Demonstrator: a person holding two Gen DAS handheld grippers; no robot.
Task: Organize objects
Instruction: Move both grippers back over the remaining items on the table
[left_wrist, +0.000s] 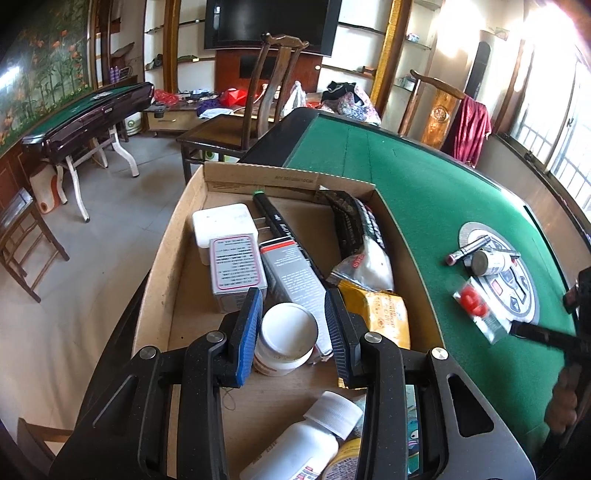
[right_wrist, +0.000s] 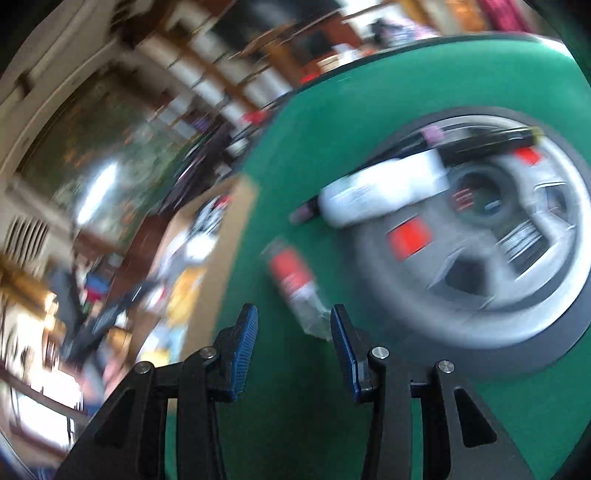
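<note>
A cardboard box (left_wrist: 177, 236) sits on the green felt table (left_wrist: 424, 192), filled with several items. My left gripper (left_wrist: 293, 301) hangs open over the box, its pads on either side of a white-lidded jar (left_wrist: 286, 338), not touching it. A clear packet with a red part (left_wrist: 474, 304) lies on the felt to the right, beside a white bottle (left_wrist: 489, 262) and a pen (left_wrist: 469, 249) on the round centre panel (left_wrist: 528, 291). My right gripper (right_wrist: 293, 314) is open just short of the packet (right_wrist: 293, 278); this view is motion-blurred. The white bottle (right_wrist: 384, 192) lies beyond it.
In the box lie a white charger (left_wrist: 221, 225), a small tin (left_wrist: 236, 269), a grey carton (left_wrist: 299, 280), a yellow pack (left_wrist: 384, 317) and a white bottle (left_wrist: 306, 443). Wooden chairs (left_wrist: 236, 122) and a second green table (left_wrist: 85, 114) stand behind.
</note>
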